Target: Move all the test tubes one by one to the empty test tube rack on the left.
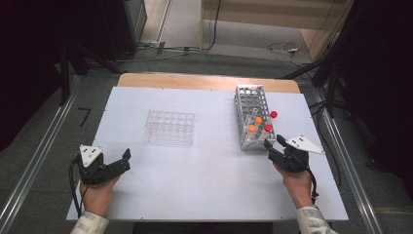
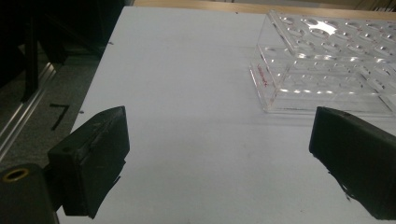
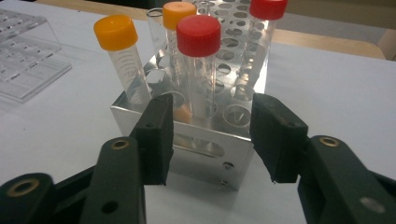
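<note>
Red-capped tube (image 3: pixel 199 70) stands upright in the metal rack's (image 3: pixel 205 144) near corner, light, smooth, likely slippery plastic; grasp just below the cap. Right gripper (image 3: pixel 210 140) half-spread, gripping nothing; left gripper (image 2: pixel 219 154) spread wide, idle

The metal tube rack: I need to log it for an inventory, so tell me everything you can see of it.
The metal tube rack is a shiny, silvery box with rows of round holes in its top and larger openings in its sides, and small screws at its near corner. It stands upright on the white table, right of the clear plastic rack. Its near end holds four clear capped tubes, two orange and two red; the other holes look empty. The right gripper sits just before it, jaws apart, not touching.
</note>
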### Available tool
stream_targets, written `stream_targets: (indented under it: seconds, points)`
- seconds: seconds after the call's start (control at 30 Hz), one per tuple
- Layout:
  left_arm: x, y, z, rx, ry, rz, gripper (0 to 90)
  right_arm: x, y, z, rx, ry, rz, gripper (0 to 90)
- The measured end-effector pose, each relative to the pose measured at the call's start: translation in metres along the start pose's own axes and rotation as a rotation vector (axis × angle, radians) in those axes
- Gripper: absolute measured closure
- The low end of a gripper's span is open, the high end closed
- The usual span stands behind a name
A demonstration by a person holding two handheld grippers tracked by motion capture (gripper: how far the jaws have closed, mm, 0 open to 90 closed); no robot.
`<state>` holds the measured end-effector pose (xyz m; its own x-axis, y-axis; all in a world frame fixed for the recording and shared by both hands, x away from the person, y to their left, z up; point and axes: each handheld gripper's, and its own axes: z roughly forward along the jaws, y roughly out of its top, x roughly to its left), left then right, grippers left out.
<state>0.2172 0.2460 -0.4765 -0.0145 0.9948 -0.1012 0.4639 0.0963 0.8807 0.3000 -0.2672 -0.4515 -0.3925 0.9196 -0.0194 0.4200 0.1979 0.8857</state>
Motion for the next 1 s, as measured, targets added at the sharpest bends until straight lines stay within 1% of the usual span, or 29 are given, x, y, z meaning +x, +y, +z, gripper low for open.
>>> stream_targets:
  seconds: [0.13, 0.23, 0.37, 0.6, 0.87, 1.0]
  points:
    - [0.0, 0.0, 0.0, 0.002, 0.002, -0.001, 5.5, 0.003, 0.003, 0.01, -0.008, 0.001, -0.001, 54.1]
    - [0.001, 0.0, 0.0, 0.002, 0.003, -0.003, 5.6, 0.005, 0.004, 0.016, -0.012, -0.005, -0.007, 57.0]
    - [0.001, 0.0, 0.0, 0.002, 0.004, -0.004, 5.6, 0.005, 0.005, 0.022, -0.014, -0.004, -0.001, 59.9]
    - [0.0, 0.0, 0.001, 0.001, 0.006, -0.006, 5.6, 0.005, 0.005, 0.026, -0.01, -0.006, 0.0, 63.4]
    - [0.0, 0.0, 0.001, 0.003, 0.001, -0.007, 5.6, 0.006, 0.006, 0.028, -0.009, -0.006, -0.004, 70.7]
    - [-0.001, 0.0, 0.001, 0.003, -0.001, -0.005, 5.6, 0.006, 0.006, 0.028, -0.009, -0.007, -0.008, 71.3]
